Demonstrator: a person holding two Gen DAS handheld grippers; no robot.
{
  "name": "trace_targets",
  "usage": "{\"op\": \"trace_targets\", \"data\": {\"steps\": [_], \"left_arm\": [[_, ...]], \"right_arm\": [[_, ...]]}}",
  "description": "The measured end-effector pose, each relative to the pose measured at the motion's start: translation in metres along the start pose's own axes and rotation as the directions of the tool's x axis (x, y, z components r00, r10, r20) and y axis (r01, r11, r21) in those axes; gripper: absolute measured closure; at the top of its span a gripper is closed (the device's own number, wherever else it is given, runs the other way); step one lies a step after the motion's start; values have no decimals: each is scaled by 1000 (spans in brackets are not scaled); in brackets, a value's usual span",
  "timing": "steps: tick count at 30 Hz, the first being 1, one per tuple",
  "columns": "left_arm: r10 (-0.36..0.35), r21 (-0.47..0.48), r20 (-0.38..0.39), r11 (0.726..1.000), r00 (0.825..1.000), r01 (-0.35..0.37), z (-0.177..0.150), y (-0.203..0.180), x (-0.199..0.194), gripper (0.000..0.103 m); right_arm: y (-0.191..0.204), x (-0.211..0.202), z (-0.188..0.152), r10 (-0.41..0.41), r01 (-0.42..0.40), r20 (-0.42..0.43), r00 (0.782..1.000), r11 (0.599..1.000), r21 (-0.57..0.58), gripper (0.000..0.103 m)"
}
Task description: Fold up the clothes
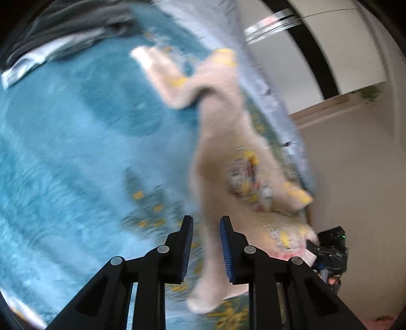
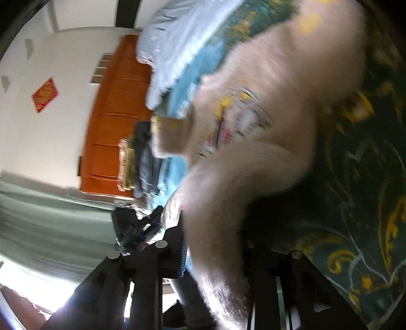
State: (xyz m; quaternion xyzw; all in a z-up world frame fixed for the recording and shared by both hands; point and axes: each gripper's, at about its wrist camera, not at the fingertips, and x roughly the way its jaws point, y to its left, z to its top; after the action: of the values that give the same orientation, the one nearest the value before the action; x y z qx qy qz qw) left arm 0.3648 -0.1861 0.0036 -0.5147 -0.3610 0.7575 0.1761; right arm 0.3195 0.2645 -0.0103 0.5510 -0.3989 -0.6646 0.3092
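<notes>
A cream fleece garment [image 1: 223, 142] with yellow cuffs and a coloured print is stretched in the air over a blue bedspread [image 1: 76, 139]. My left gripper [image 1: 206, 223] is shut on one edge of it, and the fabric runs down between the blue pads. The other end leads to my right gripper [image 1: 327, 251] at the lower right. In the right wrist view the garment [image 2: 266, 76] fills the middle and drapes over my right gripper [image 2: 215, 241], which is shut on it. Only that gripper's left finger [image 2: 177, 241] shows. Both views are motion-blurred.
A pale blue quilt [image 1: 253, 63] lies bunched along the bed's far side. Dark clothes [image 1: 63, 22] sit at the top left, seen as a stack [image 2: 147, 157] in the right wrist view. An orange wooden cabinet [image 2: 114, 114] and a green curtain [image 2: 50, 215] stand beyond the bed.
</notes>
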Motion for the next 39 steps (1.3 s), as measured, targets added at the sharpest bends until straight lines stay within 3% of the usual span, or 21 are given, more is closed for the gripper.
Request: {"op": "trace_targets", "data": {"steps": [2, 4, 7, 13, 15, 17, 20, 23, 26, 30, 33, 35, 39], "left_arm": [[-5, -20, -5, 1000, 1000, 5, -3, 6, 2, 79], [53, -10, -6, 999, 999, -53, -5, 7, 5, 79], [146, 7, -13, 989, 989, -146, -8, 9, 9, 79], [69, -10, 67, 998, 995, -69, -8, 12, -5, 76], [28, -13, 49, 1000, 998, -27, -6, 11, -1, 73], [-8, -27, 18, 1000, 1000, 9, -7, 11, 8, 60], [-64, -50, -5, 997, 998, 64, -8, 7, 19, 55], [-87, -40, -38, 996, 995, 85, -15, 1, 26, 54], [-106, -27, -73, 994, 992, 104, -22, -6, 34, 54], [-101, -1, -92, 995, 991, 101, -29, -9, 34, 54], [-77, 31, -83, 996, 994, 79, -31, -9, 26, 58], [-68, 49, -71, 996, 995, 71, -29, -11, 19, 73], [32, 105, -52, 994, 998, -27, -24, -18, 17, 77]], "right_arm": [[-11, 4, -3, -32, 32, -5, 999, 999, 26, 69], [-17, 7, -7, -72, 72, -10, 997, 997, 37, 69], [-19, 5, -13, -141, 141, -12, 990, 990, 14, 54], [-21, -29, -7, -164, 164, 82, 983, 986, 9, 41], [-27, -45, -2, -165, 162, 143, 976, 986, 32, 36], [-34, -63, 3, -171, 160, 221, 960, 985, 65, 36], [-63, -92, 13, -180, 121, 352, 918, 976, 182, 36], [-80, -103, 28, -184, 84, 437, 880, 967, 239, 36], [-82, -100, 42, -168, 54, 480, 861, 968, 243, 36], [-72, -93, 66, -218, 104, 521, 825, 966, 239, 36], [-70, -87, 83, -248, 119, 543, 802, 958, 262, 36], [-66, -83, 91, -282, 145, 552, 785, 949, 279, 36], [-64, -81, 103, -338, 170, 563, 754, 929, 330, 36]]}}
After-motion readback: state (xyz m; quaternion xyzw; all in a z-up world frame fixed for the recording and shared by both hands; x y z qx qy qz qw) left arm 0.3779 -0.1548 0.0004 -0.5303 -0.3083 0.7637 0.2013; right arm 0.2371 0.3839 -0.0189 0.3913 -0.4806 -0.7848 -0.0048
